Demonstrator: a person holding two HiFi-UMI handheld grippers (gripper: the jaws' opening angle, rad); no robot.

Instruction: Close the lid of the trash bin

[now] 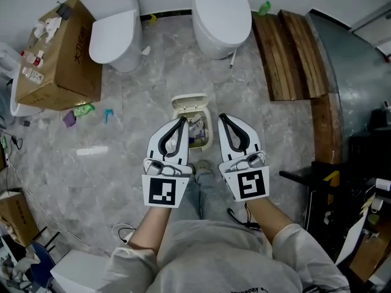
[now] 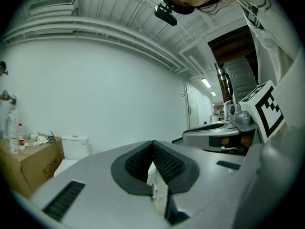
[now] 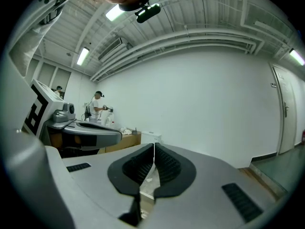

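the left gripper (image 1: 181,122) and right gripper (image 1: 223,118) are holding their jaws pressed together on nothing, likely so the tips can push. they are hovering above the trash bin (image 1: 206,140), its lid (image 1: 190,101) standing open at the far side. only the head view is showing it; the gripper views are facing the far wall (image 2: 95,94).

Noted at far wall: white tank toilet (image 1: 113,26) at left, second white toilet (image 1: 221,17) right of it, lid down. Recorded at left: brown cardboard box (image 1: 61,63) carrying bottles and crumpled paper, with purple scrap (image 1: 69,119) and green scrap (image 1: 84,110) near it on grey marbled floor (image 1: 146,96). Logged at far right: wooden planks (image 1: 290,54) laid side by side.
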